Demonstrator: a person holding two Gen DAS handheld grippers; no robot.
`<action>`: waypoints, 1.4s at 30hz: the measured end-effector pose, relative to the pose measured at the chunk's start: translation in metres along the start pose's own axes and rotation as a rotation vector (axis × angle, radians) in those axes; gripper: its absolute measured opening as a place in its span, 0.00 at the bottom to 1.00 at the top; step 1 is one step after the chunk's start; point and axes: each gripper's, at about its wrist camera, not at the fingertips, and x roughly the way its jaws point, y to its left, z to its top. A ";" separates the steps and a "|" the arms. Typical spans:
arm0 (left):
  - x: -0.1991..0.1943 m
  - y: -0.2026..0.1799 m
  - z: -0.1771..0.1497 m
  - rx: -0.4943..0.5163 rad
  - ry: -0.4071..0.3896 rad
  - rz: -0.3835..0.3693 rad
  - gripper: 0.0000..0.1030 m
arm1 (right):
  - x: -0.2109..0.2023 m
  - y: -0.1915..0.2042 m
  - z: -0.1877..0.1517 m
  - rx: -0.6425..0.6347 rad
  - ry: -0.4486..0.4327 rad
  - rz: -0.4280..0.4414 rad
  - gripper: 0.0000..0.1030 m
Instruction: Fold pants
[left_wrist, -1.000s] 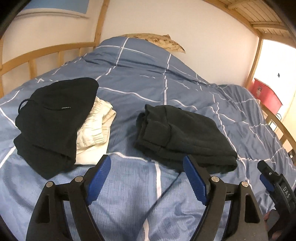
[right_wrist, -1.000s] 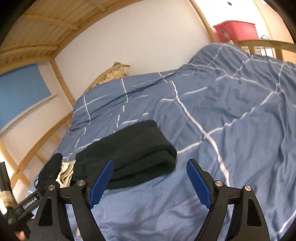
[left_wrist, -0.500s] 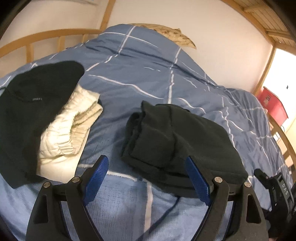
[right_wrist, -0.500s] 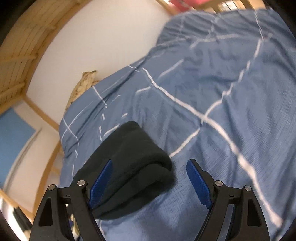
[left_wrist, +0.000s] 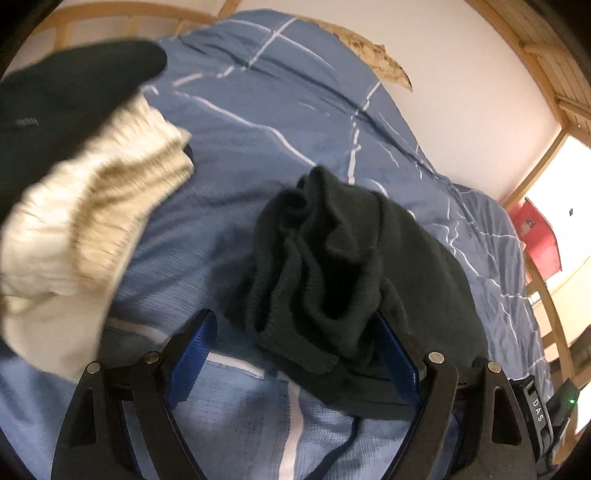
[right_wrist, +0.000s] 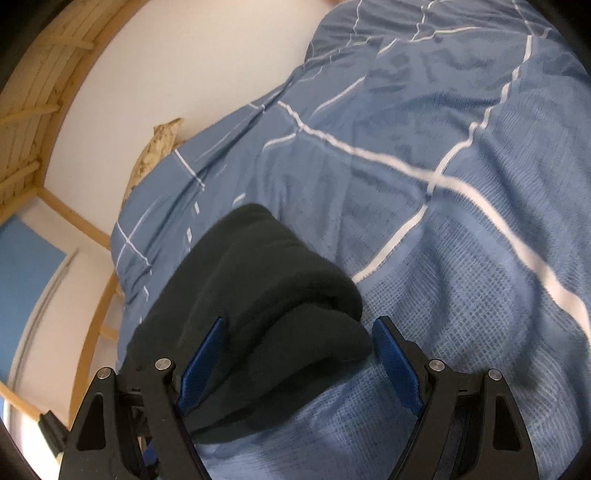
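A bundle of dark green pants (left_wrist: 343, 266) lies crumpled on the blue duvet (left_wrist: 258, 122) with white grid lines that covers the bed. The left gripper (left_wrist: 295, 354) stands wide, its blue pads on either side of the near edge of the pants without pressing on it. The right gripper (right_wrist: 299, 358) is also spread wide, straddling the rolled end of the same pants (right_wrist: 251, 295), pads clear of the cloth. To the left lie a cream ribbed garment (left_wrist: 85, 229) and a black garment (left_wrist: 62, 96) overlapping it. A patterned pillow (left_wrist: 373, 55) sits against the white wall.
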 end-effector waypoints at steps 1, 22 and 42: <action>0.003 -0.001 0.000 0.007 0.003 0.001 0.83 | 0.001 -0.001 0.000 -0.004 0.001 0.006 0.80; 0.002 -0.009 0.020 -0.030 0.041 -0.159 0.39 | 0.000 0.039 0.015 -0.207 0.010 0.043 0.38; -0.132 -0.023 0.057 0.144 -0.147 -0.205 0.38 | -0.110 0.125 0.001 -0.417 -0.172 0.166 0.33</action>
